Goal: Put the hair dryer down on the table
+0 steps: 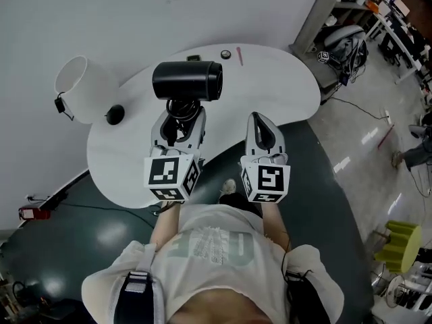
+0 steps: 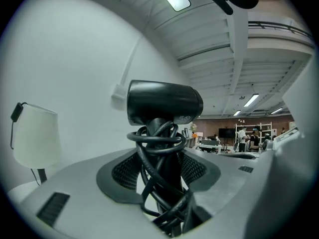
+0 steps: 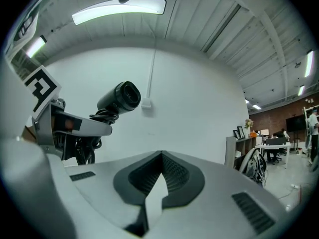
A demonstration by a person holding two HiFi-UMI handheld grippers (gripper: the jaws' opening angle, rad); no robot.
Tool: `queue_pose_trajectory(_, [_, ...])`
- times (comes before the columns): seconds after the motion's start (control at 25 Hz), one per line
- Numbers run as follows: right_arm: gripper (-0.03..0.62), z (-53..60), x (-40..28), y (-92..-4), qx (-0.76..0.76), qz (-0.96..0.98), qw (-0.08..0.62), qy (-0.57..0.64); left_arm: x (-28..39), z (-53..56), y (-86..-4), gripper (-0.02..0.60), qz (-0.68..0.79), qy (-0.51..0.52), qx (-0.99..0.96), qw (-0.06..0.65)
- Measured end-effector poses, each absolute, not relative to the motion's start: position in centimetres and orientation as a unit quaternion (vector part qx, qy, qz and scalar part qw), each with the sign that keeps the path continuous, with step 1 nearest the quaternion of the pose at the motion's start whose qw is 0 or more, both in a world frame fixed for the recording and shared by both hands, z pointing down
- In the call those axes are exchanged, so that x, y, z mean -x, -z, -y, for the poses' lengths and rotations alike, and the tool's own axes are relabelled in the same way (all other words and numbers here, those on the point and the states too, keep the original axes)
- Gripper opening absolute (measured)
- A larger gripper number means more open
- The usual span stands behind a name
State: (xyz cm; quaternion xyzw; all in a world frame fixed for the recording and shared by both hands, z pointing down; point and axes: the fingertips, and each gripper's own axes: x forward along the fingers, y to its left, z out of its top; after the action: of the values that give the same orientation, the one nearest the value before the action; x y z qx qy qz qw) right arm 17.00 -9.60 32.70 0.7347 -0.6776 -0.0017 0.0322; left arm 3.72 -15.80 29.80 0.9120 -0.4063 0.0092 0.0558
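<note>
While the left hand-held gripper (image 1: 178, 117) clamps the cord-wrapped handle of the black hair dryer (image 1: 187, 79), holding it upright above the white tabletop (image 1: 277, 79), the right hand-held gripper (image 1: 259, 119) hovers over the tabletop's near edge, jaws together and empty. A white lamp (image 1: 81, 86) stands at the tabletop's left end.

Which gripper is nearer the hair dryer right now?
Left. The left gripper is clamped on the cord-wrapped handle of the hair dryer. The right gripper sits apart to its right, jaws shut and empty.
</note>
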Motion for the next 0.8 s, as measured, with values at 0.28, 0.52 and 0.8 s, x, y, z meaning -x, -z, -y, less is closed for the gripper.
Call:
queue_pose_trajectory(0.28, [-0.005, 15.8, -21.8, -31.6, -0.708, 0.705, 0.036, 0.004, -8.3, 21.1, -28.6, 0.23, 0.444, -0.003, -0.894, 0.056])
queue_pose_trajectory(0.52, [-0.005, 17.6, -24.3, -30.9, -0.709, 0.705, 0.015, 0.005, -10.3, 22.5, -28.6, 0.23, 0.452, -0.018, -0.891, 0.039])
queue_pose_trajectory(0.8, [-0.003, 18.2, -24.1, -30.9, -0.704, 0.71, 0.016, 0.006, -10.7, 23.3, -28.9, 0.23, 0.451, -0.023, -0.891, 0.037])
